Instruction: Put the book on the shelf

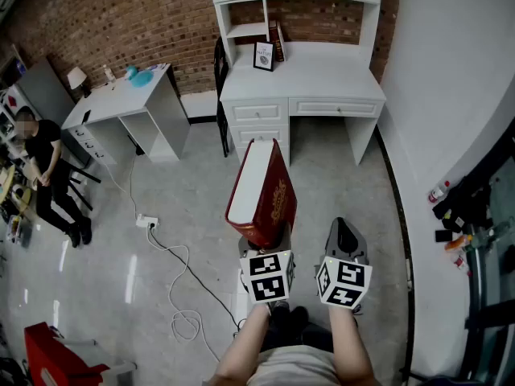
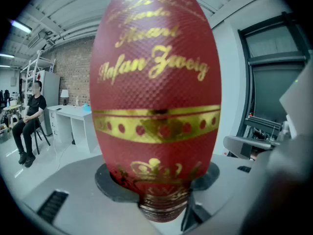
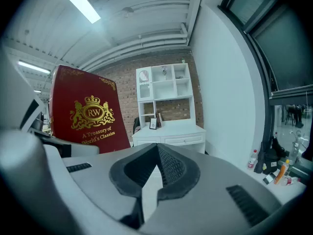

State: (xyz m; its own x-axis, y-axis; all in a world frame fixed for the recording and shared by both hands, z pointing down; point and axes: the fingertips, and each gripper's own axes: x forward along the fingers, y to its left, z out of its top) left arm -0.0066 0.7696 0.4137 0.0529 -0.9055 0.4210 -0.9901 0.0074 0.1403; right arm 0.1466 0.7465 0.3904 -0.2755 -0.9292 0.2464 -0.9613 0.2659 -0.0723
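Left gripper (image 2: 159, 185): gripping the red book (image 1: 261, 191) by its lower end, holding it upright
Right gripper (image 3: 156, 165): riding empty beside it, jaws pressing together
Shelf (image 1: 246, 30): standing well ahead of the book

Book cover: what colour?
It's a red hardcover book with gold crest and lettering; clearest in right gripper view.
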